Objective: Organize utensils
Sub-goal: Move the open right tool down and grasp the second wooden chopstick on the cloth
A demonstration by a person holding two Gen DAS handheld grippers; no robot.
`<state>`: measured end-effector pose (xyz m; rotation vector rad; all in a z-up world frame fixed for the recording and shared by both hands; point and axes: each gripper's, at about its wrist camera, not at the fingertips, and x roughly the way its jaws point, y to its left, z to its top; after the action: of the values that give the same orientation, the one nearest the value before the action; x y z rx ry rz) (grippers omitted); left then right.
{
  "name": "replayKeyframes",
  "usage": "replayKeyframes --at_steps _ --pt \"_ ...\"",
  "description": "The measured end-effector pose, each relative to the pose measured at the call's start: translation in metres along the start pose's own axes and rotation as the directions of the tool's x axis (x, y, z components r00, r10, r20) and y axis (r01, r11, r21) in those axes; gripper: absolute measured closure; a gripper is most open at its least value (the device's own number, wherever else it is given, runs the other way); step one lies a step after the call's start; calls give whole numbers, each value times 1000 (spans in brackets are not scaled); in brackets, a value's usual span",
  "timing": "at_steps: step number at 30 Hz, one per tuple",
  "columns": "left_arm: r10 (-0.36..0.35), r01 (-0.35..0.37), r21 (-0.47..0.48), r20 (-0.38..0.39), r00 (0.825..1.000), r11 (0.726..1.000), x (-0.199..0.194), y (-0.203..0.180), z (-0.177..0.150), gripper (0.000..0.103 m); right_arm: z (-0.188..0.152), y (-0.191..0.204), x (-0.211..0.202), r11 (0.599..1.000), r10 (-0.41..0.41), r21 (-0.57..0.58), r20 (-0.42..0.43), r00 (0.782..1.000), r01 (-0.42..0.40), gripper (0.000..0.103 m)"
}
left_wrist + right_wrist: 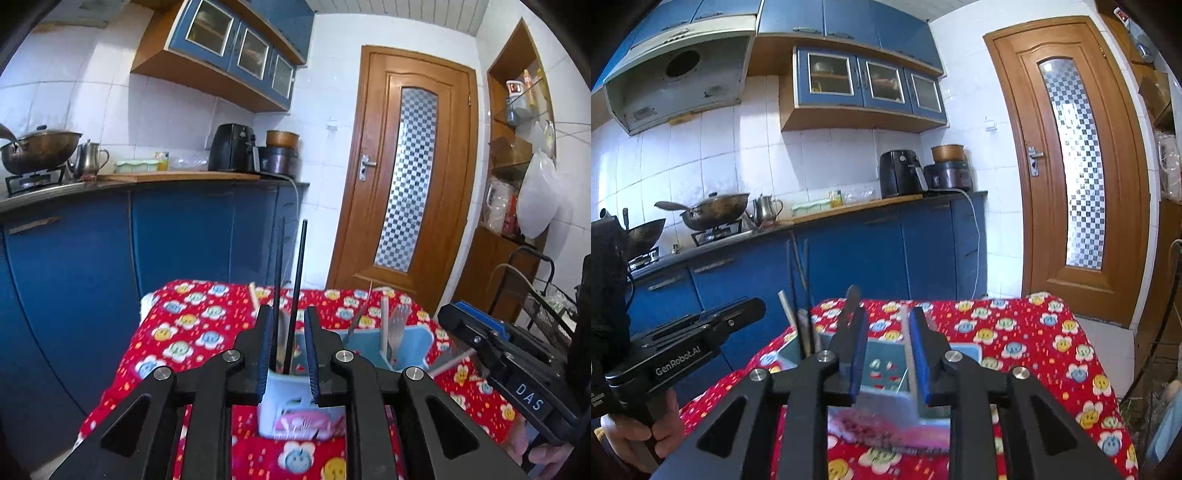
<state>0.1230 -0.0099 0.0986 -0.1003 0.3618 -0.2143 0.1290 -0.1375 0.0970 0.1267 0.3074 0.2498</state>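
Note:
A light blue utensil holder [417, 341] [964, 350] stands on a table under a red flowered cloth [192, 325] [1015, 332]. My left gripper [288, 314] is open over its left compartment. Two black chopsticks [301, 266] stand upright between the pads without being pressed. Forks [399, 321] and a knife [354, 321] stand in another compartment. My right gripper [889, 317] is open over the holder. A white handle [908, 343] stands inside it close to the right pad, and a dark utensil tip [851, 299] rises behind the left finger. The chopsticks [794, 295] show at the holder's left end.
Behind the table runs a counter with blue cabinets [849, 251], a wok on a stove [716, 214] and an air fryer [899, 173]. A wooden door [1071, 166] is at the right. A wire rack [546, 295] stands to the table's right. A person's hand [639, 432] grips the left gripper's handle.

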Motion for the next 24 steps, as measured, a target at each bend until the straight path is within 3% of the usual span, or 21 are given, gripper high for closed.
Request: replayKeyframes --at_steps 11,24 --pt "39 -40 -16 -99 994 999 -40 10 -23 86 -26 21 -33 999 27 36 -135 990 -22 77" --pt "63 -60 20 -214 975 998 -70 24 -61 86 -68 39 -35 998 50 42 -351 935 -37 77"
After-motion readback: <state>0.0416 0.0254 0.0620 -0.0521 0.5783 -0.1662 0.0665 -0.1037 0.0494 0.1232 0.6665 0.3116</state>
